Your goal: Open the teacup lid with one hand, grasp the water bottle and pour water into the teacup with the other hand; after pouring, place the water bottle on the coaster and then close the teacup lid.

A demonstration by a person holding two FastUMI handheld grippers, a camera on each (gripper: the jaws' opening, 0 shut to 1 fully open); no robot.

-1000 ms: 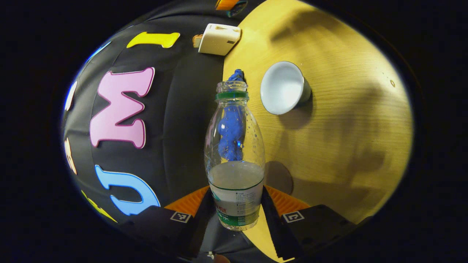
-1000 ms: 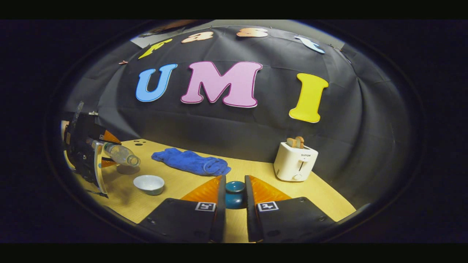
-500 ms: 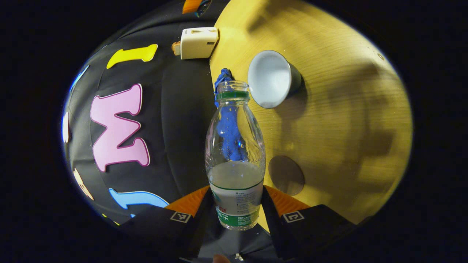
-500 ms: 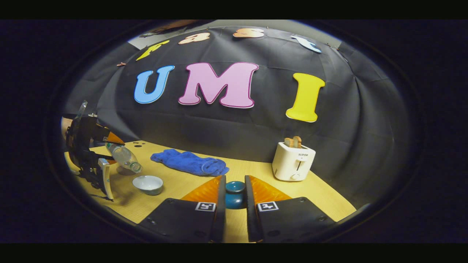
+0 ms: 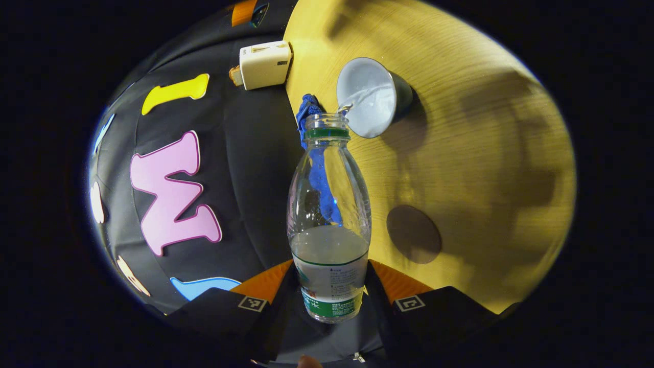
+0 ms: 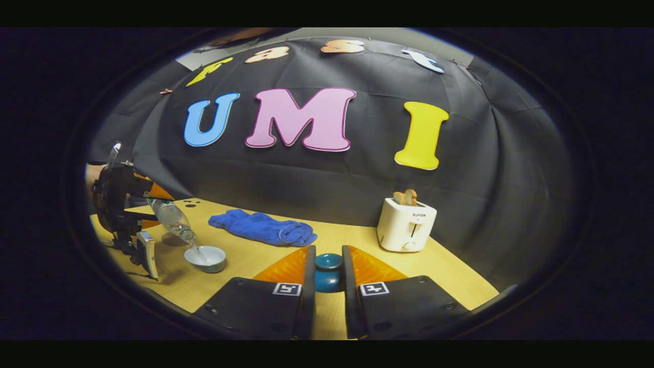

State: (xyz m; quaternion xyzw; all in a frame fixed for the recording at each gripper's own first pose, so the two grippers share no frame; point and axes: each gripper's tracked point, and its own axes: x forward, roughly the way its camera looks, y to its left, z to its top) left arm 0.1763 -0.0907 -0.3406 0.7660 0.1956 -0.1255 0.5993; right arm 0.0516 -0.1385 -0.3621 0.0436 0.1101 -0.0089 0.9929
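My left tool (image 5: 331,286) is clamped on the water bottle (image 5: 329,225), both fingers pressing the labelled lower body from either side. The bottle is uncapped and tipped so its mouth points at the teacup (image 5: 370,97), and a thin stream of water runs from the mouth into the white bowl of the cup, where some water has already pooled. The cup stands open on the wooden surface (image 5: 470,133), with the bottle's neck just beside its rim but not touching it. The round dark coaster (image 5: 414,234) lies bare on the surface near the bottle's middle, apart from the cup. Through the clear plastic I see the blue towel (image 5: 306,108), and past it the white toaster (image 5: 263,64) at the surface's far edge against the wall. From my right gripper view the same pour shows farther off: the left tool (image 6: 134,214) holds the bottle (image 6: 172,221) slanted downward, its mouth just above the teacup (image 6: 205,258), the stream falling into it. My right tool (image 6: 328,276) is closed on the dark blue teacup lid (image 6: 328,273), the two fingers pinching its knob between them, held above the surface well to the right of the cup. The towel (image 6: 263,229) lies bunched behind, between cup and toaster (image 6: 406,225), which has slices of toast (image 6: 403,197) standing in its slots.
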